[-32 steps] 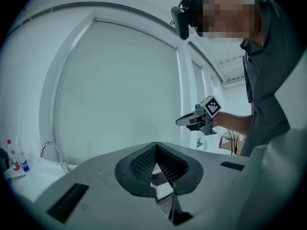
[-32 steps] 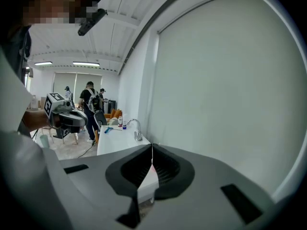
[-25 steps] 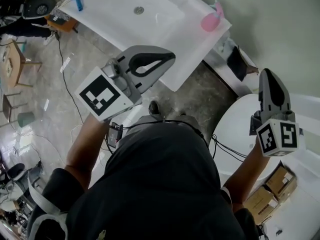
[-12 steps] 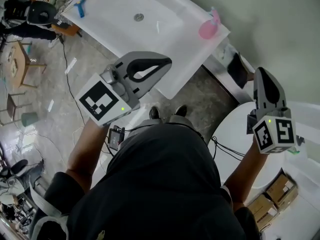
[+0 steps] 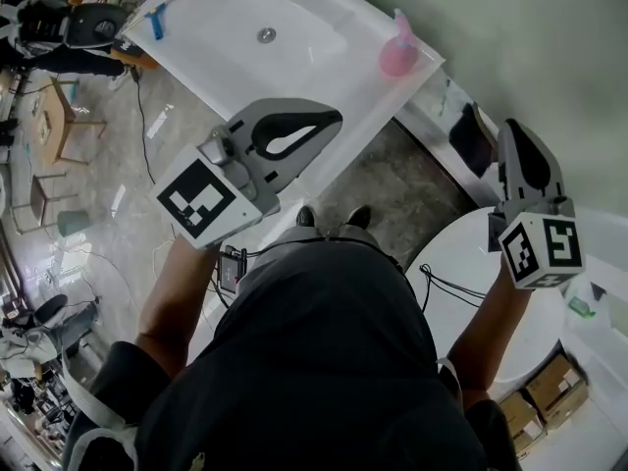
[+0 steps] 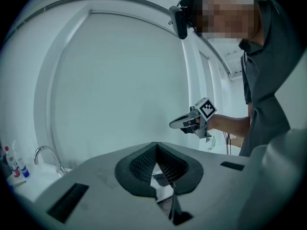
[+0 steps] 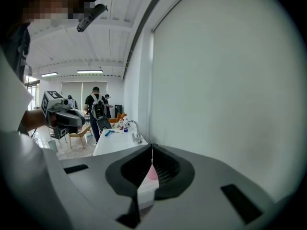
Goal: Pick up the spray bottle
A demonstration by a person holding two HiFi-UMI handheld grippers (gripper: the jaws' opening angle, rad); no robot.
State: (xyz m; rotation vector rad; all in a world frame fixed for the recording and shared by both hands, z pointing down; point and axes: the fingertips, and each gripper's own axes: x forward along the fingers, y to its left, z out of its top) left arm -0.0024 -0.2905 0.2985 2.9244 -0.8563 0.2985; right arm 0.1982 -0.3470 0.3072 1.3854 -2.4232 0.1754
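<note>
The approach is judged to be the step in hand, with nothing grasped yet. The pink spray bottle (image 5: 397,55) is seen upright on the end corner of the washbasin (image 5: 211,47), next to the wall. The left gripper (image 5: 332,118) is held over the washbasin's near edge. The right gripper (image 5: 517,133) is held off the washbasin's end, well apart from the bottle. The jaws of both are pressed together and empty. Next, one pair must be spread, carried to that corner and closed around the bottle's body.

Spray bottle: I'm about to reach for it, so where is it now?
In the head view the pink spray bottle stands upper right of centre, on the right-hand corner of the white sink counter.
</note>
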